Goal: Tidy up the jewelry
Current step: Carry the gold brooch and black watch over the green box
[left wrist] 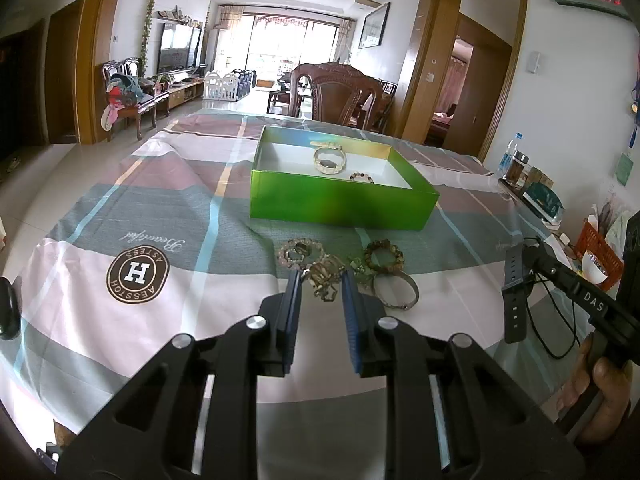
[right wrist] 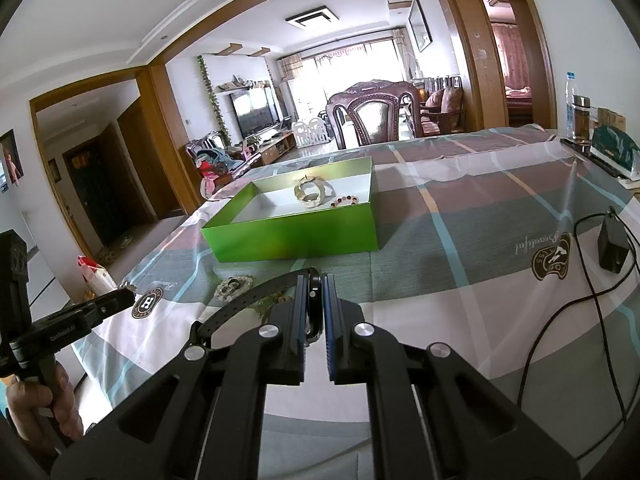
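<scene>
Gold-coloured metal bracelet (left wrist: 324, 280) is lying on the checked cloth surface (left wrist: 160, 208) between the parted fingers of the left hand-held gripper (left wrist: 320, 276), which is not yet gripping it. Further right, the right hand-held gripper (right wrist: 314, 280) is clamping a black strap watch (right wrist: 256, 300). Next, I judge, the watch is going into the green cardboard box (right wrist: 296, 240).

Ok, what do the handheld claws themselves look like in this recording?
Both are matte black linkage frames with silver pivot bolts. The left claw and right claw have blue ribbed pads. White lettering marks the side bars; bare hands grip the handles, no sleeves visible.
</scene>
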Motion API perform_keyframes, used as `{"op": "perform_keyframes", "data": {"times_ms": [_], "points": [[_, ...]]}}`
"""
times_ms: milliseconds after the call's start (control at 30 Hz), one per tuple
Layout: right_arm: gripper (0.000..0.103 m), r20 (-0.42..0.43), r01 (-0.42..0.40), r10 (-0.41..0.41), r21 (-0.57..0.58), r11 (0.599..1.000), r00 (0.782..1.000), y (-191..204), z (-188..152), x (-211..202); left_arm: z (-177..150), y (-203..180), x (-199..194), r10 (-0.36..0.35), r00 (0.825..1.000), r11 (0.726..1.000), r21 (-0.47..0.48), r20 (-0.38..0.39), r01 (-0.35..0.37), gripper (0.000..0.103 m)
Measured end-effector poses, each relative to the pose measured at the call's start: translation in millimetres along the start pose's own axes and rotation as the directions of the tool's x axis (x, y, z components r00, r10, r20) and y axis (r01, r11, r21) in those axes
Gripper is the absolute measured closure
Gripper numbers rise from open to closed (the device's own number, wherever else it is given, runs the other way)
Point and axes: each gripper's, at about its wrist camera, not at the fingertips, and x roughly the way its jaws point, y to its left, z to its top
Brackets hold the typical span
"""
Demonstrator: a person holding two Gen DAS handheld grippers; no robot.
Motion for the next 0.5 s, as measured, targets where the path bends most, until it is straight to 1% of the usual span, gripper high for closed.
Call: {"op": "perform_keyframes", "data": {"times_ms": [500], "points": [[0.095, -0.003, -0.002, 0.002, -0.002, 1.000, 1.000, 1.3, -0.6, 0.1, -0.6, -1.4, 1.3, 0.000, 1.000, 1.000, 0.006, -0.005, 0.000, 0.082]]}}
